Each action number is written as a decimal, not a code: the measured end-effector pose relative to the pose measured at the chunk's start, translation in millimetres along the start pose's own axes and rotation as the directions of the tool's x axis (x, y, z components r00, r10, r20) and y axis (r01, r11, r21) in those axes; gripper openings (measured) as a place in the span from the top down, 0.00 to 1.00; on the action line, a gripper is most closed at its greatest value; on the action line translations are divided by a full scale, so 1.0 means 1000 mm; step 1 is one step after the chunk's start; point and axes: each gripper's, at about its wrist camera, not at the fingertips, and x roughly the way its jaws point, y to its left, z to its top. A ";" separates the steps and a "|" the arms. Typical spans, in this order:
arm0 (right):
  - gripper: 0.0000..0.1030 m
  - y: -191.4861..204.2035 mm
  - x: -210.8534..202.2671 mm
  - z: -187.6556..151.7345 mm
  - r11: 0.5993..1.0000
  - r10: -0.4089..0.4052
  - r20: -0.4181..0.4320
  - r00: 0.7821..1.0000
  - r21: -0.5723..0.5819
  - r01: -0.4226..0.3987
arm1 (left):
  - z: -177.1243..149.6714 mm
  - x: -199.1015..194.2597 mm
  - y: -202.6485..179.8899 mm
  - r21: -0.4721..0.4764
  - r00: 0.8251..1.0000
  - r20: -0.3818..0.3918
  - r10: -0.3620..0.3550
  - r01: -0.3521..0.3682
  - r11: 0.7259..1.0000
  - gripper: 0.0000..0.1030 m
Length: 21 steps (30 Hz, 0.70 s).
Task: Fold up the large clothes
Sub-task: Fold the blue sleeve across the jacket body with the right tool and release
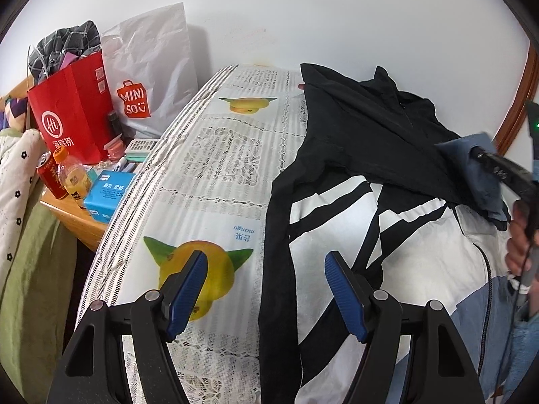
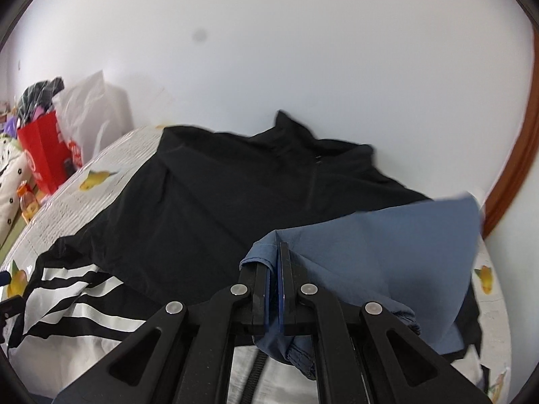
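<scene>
One jacket (image 1: 363, 141), black above with white panels, black stripes and blue parts, is spread across a tabletop (image 1: 215, 168) covered by a cloth printed with mangoes; two mango prints are counted in the left wrist view. The left gripper (image 1: 266, 289) is held released above the jacket's left edge, with nothing between its two blue pads (image 1: 188, 289). The right gripper (image 2: 275, 289) is clenched on one blue sleeve (image 2: 387, 235), which is lifted over the black upper part of the jacket. One hand (image 1: 520, 249) is seen on the right gripper's handle. On a side table (image 1: 77, 222) to the left are noted two bags, one red bag (image 1: 72, 114) and one white bag (image 1: 151, 67), one red can (image 1: 49, 178), one bottle (image 1: 72, 176) with an orange cap, and one blue tissue pack (image 1: 107, 195).
</scene>
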 end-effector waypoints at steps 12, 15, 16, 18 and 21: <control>0.22 -0.005 0.011 -0.008 1.000 -0.011 -0.106 0.994 0.024 0.013 | -0.005 -0.011 -0.008 0.033 1.000 0.014 -0.008 0.008 0.999 0.32; 0.22 -0.009 -0.004 -0.019 0.999 -0.036 -0.116 0.993 -0.002 0.036 | -0.005 -0.016 -0.013 0.042 1.000 0.025 -0.006 0.004 0.999 0.32; 0.22 -0.009 -0.011 -0.024 0.999 -0.053 -0.112 0.992 -0.013 0.052 | -0.005 -0.017 -0.015 0.046 1.000 0.028 -0.010 0.008 0.999 0.32; 0.21 -0.009 -0.024 -0.032 0.997 -0.068 -0.108 0.992 -0.036 0.064 | -0.004 -0.020 -0.021 0.060 1.000 0.029 -0.009 0.007 0.998 0.32; 0.20 -0.011 -0.039 -0.042 0.995 -0.087 -0.101 0.991 -0.050 0.082 | -0.004 -0.024 -0.029 0.070 0.999 0.034 -0.008 0.005 0.998 0.32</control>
